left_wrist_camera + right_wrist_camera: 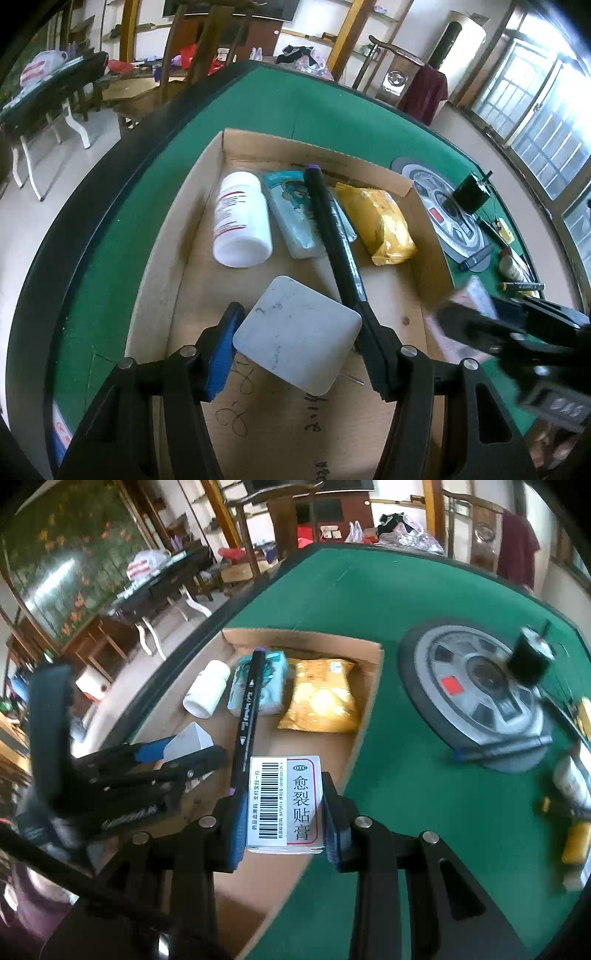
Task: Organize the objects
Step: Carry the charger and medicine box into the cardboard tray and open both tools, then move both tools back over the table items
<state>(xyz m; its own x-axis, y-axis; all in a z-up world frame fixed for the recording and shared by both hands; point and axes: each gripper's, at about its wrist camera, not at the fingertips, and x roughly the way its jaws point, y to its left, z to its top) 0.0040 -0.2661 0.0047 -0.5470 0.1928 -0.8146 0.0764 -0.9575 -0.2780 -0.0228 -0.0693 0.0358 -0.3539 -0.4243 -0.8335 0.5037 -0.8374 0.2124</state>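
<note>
A shallow cardboard box point(207, 206) lies on the green table point(122, 229). In it lie a white bottle point(242, 218), a pale blue tissue pack point(295, 214), a black marker point(332, 229) and a yellow snack pack point(384, 225). My left gripper point(299, 343) is shut on a white flat square block point(295, 332) over the box floor. My right gripper point(284, 812) is shut on a white medicine carton point(284, 805) with a barcode, at the box's right edge; it also shows blurred in the left wrist view point(480, 321).
A grey round disc point(476, 698) with a black cylinder point(528, 661) on it lies right of the box. Small bottles, pens and yellow items point(576, 842) lie at the table's right edge. Chairs and tables stand beyond the far rim.
</note>
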